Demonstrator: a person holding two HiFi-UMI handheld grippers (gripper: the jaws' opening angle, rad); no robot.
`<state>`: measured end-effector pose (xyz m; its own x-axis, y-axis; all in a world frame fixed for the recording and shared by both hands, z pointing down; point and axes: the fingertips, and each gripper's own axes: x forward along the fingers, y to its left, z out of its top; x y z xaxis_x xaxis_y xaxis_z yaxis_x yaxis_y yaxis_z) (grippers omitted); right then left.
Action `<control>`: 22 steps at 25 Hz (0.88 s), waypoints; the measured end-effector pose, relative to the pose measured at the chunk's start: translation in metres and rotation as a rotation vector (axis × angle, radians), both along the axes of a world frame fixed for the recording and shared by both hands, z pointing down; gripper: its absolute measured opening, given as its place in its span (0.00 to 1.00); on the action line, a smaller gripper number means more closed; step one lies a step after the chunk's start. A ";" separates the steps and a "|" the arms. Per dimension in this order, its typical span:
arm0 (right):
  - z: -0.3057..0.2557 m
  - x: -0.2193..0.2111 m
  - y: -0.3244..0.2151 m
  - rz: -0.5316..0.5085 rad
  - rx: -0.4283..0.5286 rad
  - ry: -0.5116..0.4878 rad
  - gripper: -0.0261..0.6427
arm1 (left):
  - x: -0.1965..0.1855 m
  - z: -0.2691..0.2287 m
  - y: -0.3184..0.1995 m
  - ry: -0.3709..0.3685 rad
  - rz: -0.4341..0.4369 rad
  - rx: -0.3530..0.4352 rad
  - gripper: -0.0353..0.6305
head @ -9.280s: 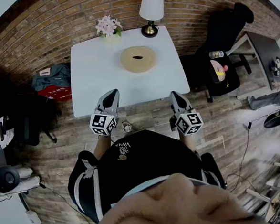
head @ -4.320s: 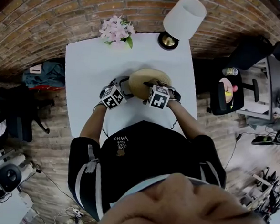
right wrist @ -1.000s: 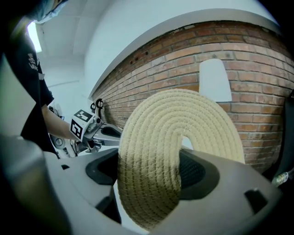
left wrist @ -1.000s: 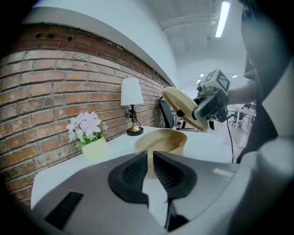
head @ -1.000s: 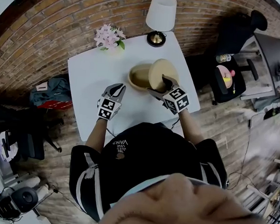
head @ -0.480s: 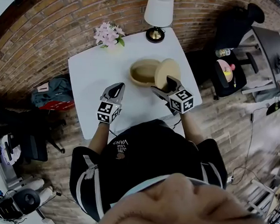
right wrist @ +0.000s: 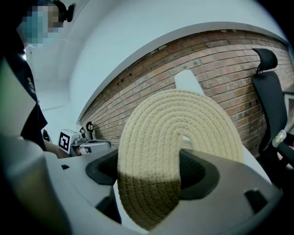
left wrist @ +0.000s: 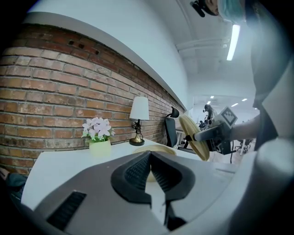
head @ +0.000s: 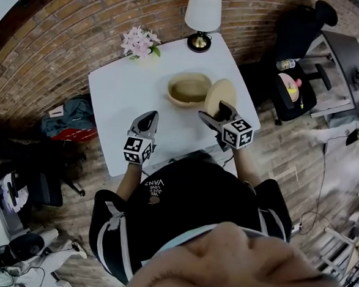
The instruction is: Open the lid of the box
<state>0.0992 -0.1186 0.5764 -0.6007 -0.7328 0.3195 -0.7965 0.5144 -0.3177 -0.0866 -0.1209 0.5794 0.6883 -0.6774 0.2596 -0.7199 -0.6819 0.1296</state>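
pinching lid (right wrist: 181, 124) w/ r claw (right wrist: 151, 173)

Lid (right wrist: 174, 151) screens the inner jaws of the right gripper (right wrist: 154, 170)
Clamped between the jaws, the woven lid covers both pads' faces and all but a pale corner of the lamp (right wrist: 186, 81) beyond the tips. Ahead of the left gripper (left wrist: 150, 160), jaws pressed together, the box (left wrist: 158, 148) shows only a sliver of rim above them, its inside out of sight. In the head view the person's torso (head: 181, 213) cuts off part of the table (head: 121, 99) edge behind both tools
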 end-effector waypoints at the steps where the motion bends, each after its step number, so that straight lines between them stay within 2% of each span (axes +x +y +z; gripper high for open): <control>1: 0.001 0.002 0.002 0.013 -0.005 -0.012 0.56 | -0.001 0.000 0.002 0.007 -0.005 -0.005 0.07; 9: 0.010 0.005 0.016 0.049 -0.017 -0.032 0.56 | -0.010 0.003 0.014 0.033 -0.042 -0.016 0.07; 22: 0.015 0.002 0.025 0.058 -0.030 -0.017 0.56 | -0.011 0.001 0.020 0.061 -0.054 -0.024 0.07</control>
<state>0.1010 -0.0940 0.5912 -0.5636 -0.7567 0.3315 -0.8187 0.4581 -0.3463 -0.0973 -0.1011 0.5809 0.6657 -0.7083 0.2351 -0.7461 -0.6381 0.1903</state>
